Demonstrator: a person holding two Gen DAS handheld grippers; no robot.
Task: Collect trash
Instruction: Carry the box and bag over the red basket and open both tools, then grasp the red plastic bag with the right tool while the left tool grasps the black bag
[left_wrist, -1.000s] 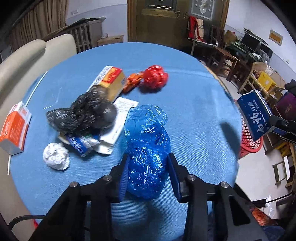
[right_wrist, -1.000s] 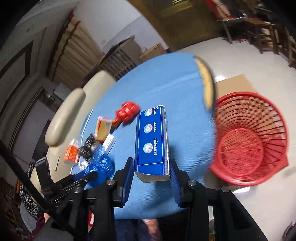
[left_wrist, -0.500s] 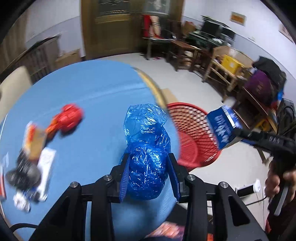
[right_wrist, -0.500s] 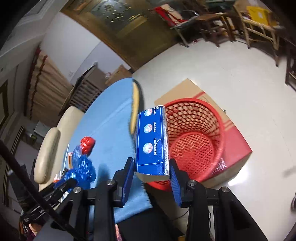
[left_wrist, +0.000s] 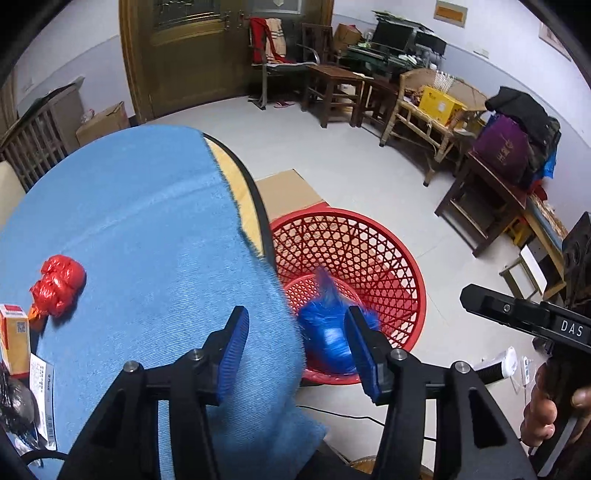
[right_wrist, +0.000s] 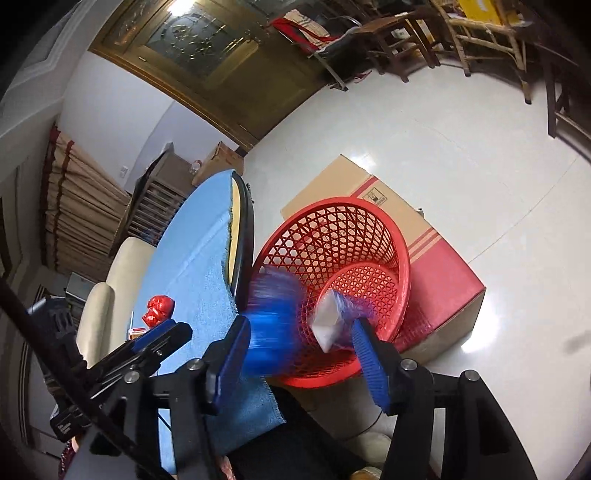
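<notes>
left gripper (left_wrist: 295, 350): fingers spread, nothing pinched; jaws have just been opening. It hangs past the table's near right edge, over the red basket (left_wrist: 388, 251).
blue bag (left_wrist: 325, 332): loose and blurred, in the air below and beyond the left fingers, inside the basket mouth. Its long axis runs roughly upright, knotted end pointing up.
right gripper (right_wrist: 301, 350): fingers spread and empty; jaws have just been opening. It also points down into the basket.
blue box (right_wrist: 328, 321): free of the pads, blurred, tumbling just past the right fingertips against the basket's near wall. One pale end faces the camera; I cannot tell its long axis through the blur.
basket position: on the floor beside the table's right edge, leaning on a cardboard carton (right_wrist: 436, 258).
remaining trash: a red crumpled bag (left_wrist: 57, 290) and an orange-white box (left_wrist: 13, 341) lie near the table's left edge in the left wrist view, with black plastic (left_wrist: 14, 402) at that view's lower left.
key relation for next move: leftover litter lies back across the blue tablecloth (left_wrist: 147, 240), well apart from both grippers and to their left; the left gripper looks nearer.
judgement: this drop looks complete; next pick probably needs a swing back over the table.
</notes>
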